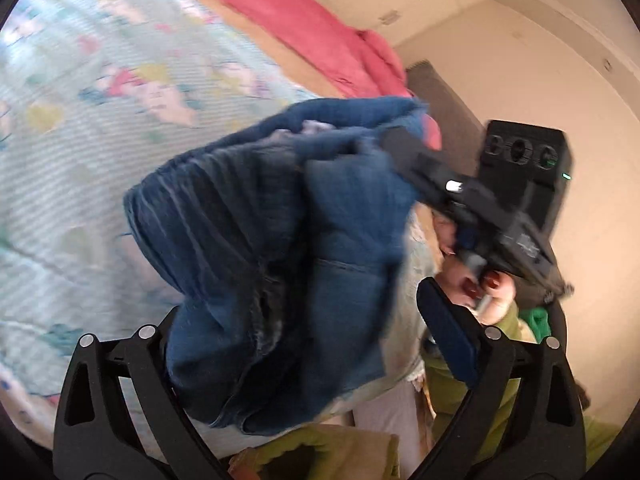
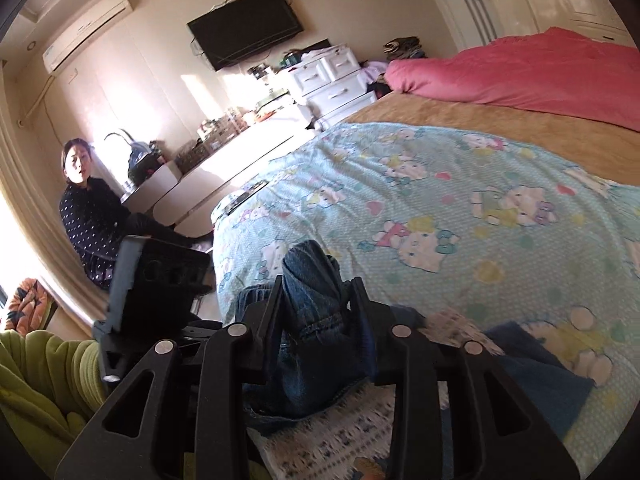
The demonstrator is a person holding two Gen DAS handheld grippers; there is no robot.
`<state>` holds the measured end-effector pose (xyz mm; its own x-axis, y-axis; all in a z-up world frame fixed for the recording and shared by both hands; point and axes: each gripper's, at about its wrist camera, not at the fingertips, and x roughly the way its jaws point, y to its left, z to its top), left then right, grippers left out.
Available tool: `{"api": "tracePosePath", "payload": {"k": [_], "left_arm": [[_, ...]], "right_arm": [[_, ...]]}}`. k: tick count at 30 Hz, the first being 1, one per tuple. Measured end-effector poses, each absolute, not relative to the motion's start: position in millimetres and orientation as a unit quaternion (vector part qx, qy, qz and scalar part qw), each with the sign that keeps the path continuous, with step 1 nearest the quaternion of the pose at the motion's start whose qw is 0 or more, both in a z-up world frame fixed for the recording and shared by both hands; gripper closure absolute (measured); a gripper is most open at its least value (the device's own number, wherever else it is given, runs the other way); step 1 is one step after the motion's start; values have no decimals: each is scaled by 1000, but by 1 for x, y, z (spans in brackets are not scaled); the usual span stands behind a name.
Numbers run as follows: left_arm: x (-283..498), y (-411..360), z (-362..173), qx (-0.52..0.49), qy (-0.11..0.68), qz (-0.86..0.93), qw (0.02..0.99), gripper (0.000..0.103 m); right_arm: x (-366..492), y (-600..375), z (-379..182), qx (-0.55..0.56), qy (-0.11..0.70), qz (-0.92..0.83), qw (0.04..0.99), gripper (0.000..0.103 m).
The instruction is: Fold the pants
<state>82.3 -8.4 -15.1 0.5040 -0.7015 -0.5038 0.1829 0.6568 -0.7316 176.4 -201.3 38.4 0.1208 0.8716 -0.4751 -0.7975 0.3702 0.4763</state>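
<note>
The blue denim pants (image 1: 280,232) hang in a bunched bundle above the cartoon-print blanket (image 1: 80,120). My right gripper (image 2: 316,296) is shut on a fold of the pants (image 2: 312,280), with denim squeezed between both fingers. In the left wrist view the right gripper (image 1: 400,144) bites the upper edge of the bundle. My left gripper (image 1: 300,304) stands open wide. Its right pad (image 1: 448,332) is bare, and its left finger is hidden behind the hanging denim. No pad presses on the cloth.
The bed carries a light-blue blanket (image 2: 440,200), a tan sheet and a pink duvet (image 2: 520,72) at the far end. A person in a dark dotted top (image 2: 88,220) sits left of the bed. A green sleeve (image 2: 48,380) is close below. White drawers (image 2: 340,80) stand beyond.
</note>
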Motion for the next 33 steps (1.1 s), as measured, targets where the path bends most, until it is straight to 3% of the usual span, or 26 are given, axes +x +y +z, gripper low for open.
{"api": "tracePosePath", "payload": {"k": [3,7,13,19,25,28,33], "left_arm": [[77,-34,-8,-271,411,-295,819,13],[66,-67,-11,-201,428,-312,824,13],[55,-94,-27,-128,457,-303,826,12],[50,-98,-42,-81,469,-286,831,12],[41,-91,-19,-66,441,-284,849,10],[36,-83,-5,-56,426,-264,864,10],[41,-76,5,-48,423,-231,875,9]], "right_arm": [[180,-234,32,73,353,531,767,53],[181,-277,17,82,371,470,797,50],[163,-296,-21,63,436,404,802,38],[152,-281,-54,5,492,339,802,37],[135,-295,-30,8,446,341,827,37],[122,-305,-16,18,419,346,840,28],[95,-314,3,9,388,348,853,22]]}}
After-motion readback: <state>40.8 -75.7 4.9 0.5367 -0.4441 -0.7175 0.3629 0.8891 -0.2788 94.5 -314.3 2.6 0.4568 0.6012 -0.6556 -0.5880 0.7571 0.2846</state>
